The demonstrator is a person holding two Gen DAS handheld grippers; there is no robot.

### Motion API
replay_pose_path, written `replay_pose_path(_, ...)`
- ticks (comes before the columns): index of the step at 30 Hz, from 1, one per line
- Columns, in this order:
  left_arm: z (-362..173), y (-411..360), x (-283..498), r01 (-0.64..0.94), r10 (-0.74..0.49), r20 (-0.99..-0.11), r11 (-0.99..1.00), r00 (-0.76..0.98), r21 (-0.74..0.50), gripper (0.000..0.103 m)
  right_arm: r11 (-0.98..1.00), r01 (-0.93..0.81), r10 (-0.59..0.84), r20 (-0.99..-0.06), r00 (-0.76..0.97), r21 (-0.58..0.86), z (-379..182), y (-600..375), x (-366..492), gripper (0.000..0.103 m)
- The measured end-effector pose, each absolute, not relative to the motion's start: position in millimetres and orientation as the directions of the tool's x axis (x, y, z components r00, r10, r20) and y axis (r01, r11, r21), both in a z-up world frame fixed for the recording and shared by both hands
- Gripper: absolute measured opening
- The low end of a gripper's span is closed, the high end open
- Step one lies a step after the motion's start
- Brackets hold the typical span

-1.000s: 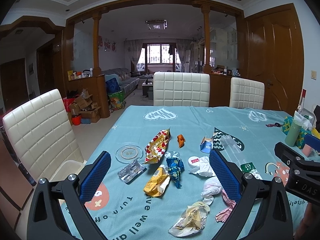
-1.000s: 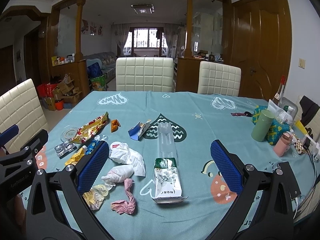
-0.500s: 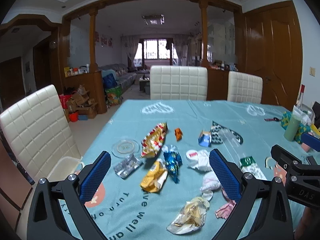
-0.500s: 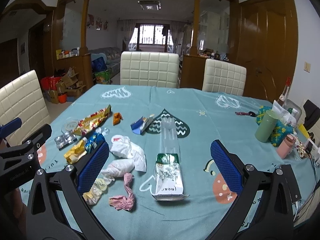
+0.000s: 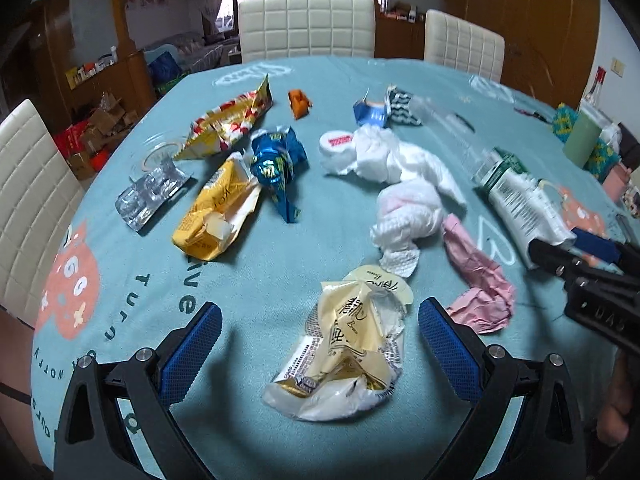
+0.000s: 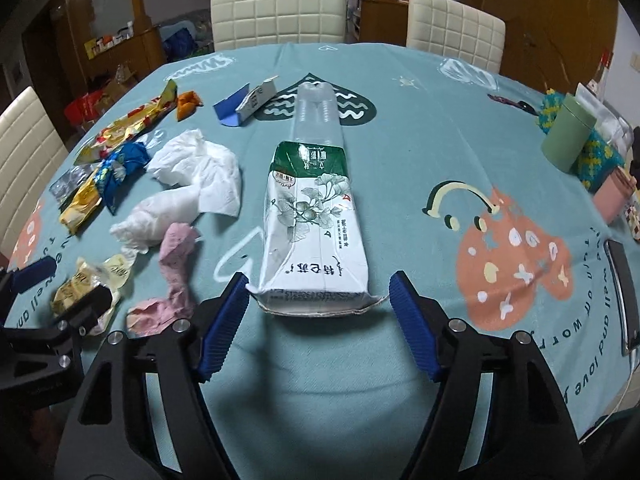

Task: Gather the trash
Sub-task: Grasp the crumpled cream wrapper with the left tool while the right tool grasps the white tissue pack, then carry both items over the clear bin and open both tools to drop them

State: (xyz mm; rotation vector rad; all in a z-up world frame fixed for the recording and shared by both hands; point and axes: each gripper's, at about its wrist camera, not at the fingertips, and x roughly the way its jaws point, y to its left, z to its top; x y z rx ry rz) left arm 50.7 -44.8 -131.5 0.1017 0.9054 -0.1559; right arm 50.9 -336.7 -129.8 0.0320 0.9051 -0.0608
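Trash lies scattered on the teal tablecloth (image 5: 120, 280). My left gripper (image 5: 320, 354) is open, low over the cloth, its blue pads either side of a crumpled cream wrapper (image 5: 348, 344). My right gripper (image 6: 320, 320) is open, its pads flanking the near end of a flattened green and white carton (image 6: 312, 224). A pink crumpled paper (image 5: 476, 276) and white tissues (image 5: 400, 184) lie between the two. Further off lie a yellow wrapper (image 5: 216, 212), a blue wrapper (image 5: 280, 164) and a red and yellow snack bag (image 5: 228, 120).
A clear plastic sleeve (image 6: 316, 116) lies behind the carton. A green cup (image 6: 568, 136), a pink cup (image 6: 614, 196) and a dark phone (image 6: 624, 292) stand at the right edge. A blister pack (image 5: 152, 194) and a glass dish lie left. White chairs (image 6: 276, 12) ring the table.
Both grippers have dropped down and forward toward the table. The left now straddles the cream wrapper and the right straddles the carton's near end. Both stay open.
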Motion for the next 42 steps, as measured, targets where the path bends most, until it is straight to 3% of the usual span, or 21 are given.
replay_pose_path(5,-139.2,-43.0,58.7,0.174,-0.094,-0.814,0.985,0.573,0.009,0.096,0.999,0.053,-0.018,-0.816,0.578,0.015,-140.9,-338.6,73.1,0.073)
replay_pose_path(8,-134.7,-40.3,55.3,0.167,-0.076,-0.798,0.986,0.598,0.032,0.071,0.999,0.036,-0.005,-0.812,0.583,0.020,-142.3,-335.9,75.5,0.069)
replay_pose_path(10,-130.2,-36.7,55.4,0.171,-0.082,-0.794,0.985,0.603,0.028,0.038,1.000,0.024,-0.001,-0.805,0.593,0.017,-139.0,-332.2,75.1,0.060)
replay_pose_path(11,-128.8,-35.2,55.8,0.171,-0.090,-0.796,0.985,0.599,0.018,0.037,1.000,0.019,-0.007,-0.796,0.606,0.005,-135.1,-329.2,73.5,0.058)
replay_pose_path(14,-125.5,-29.5,60.3,0.172,-0.113,-0.793,0.985,0.598,-0.011,0.021,1.000,-0.001,-0.008,-0.769,0.639,-0.011,-124.0,-321.9,68.0,0.056)
replay_pose_path(27,-83.5,15.2,54.7,0.114,-0.104,-0.718,0.993,0.688,-0.035,0.018,0.987,-0.147,0.062,-0.697,0.714,-0.063,-75.7,-258.2,65.7,0.054)
replay_pose_path(42,-73.7,153.7,65.8,-0.168,0.092,-0.692,0.985,0.716,-0.043,0.018,0.870,-0.491,0.319,-0.704,0.634,-0.048,-64.9,-96.0,104.2,0.054)
